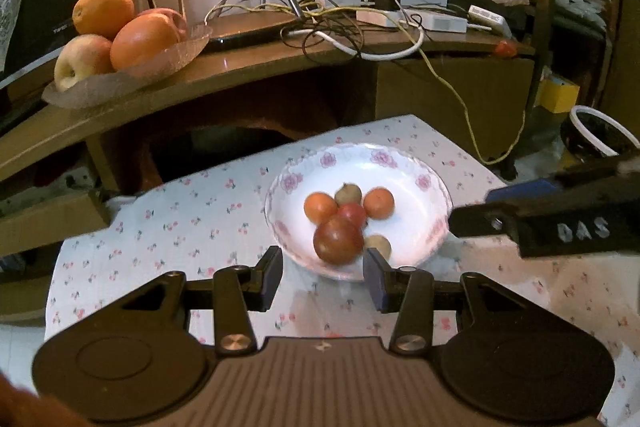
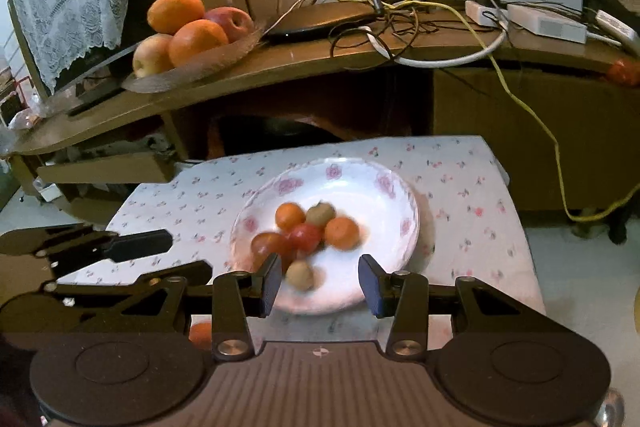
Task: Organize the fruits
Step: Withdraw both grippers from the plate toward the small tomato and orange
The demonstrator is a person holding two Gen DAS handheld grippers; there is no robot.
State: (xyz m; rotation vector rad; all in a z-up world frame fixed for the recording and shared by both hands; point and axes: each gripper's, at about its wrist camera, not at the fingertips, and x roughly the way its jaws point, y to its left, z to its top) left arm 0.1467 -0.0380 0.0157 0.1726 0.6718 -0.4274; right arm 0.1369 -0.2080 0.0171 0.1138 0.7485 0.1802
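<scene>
A white floral plate (image 1: 416, 163) (image 2: 372, 179) sits on the flowered tablecloth and holds several small fruits: two oranges (image 1: 379, 203) (image 2: 341, 233), red tomatoes (image 1: 338, 239) (image 2: 306, 237) and two brownish kiwis (image 1: 348, 194) (image 2: 300, 275). My left gripper (image 1: 323, 277) is open and empty, just short of the plate's near rim. My right gripper (image 2: 320, 281) is open and empty over the plate's near rim; its finger shows at the right of the left wrist view (image 1: 480, 221). My left gripper also shows at the left of the right wrist view (image 2: 140, 245).
A glass dish (image 1: 120, 79) (image 2: 192, 73) of big oranges (image 1: 103, 11) and apples (image 1: 82, 61) stands on a brown shelf (image 1: 260, 67) behind the table. Tangled cables (image 1: 332, 23), a router and white adapters lie there. A small red fruit (image 1: 505, 47) sits at the shelf's right end.
</scene>
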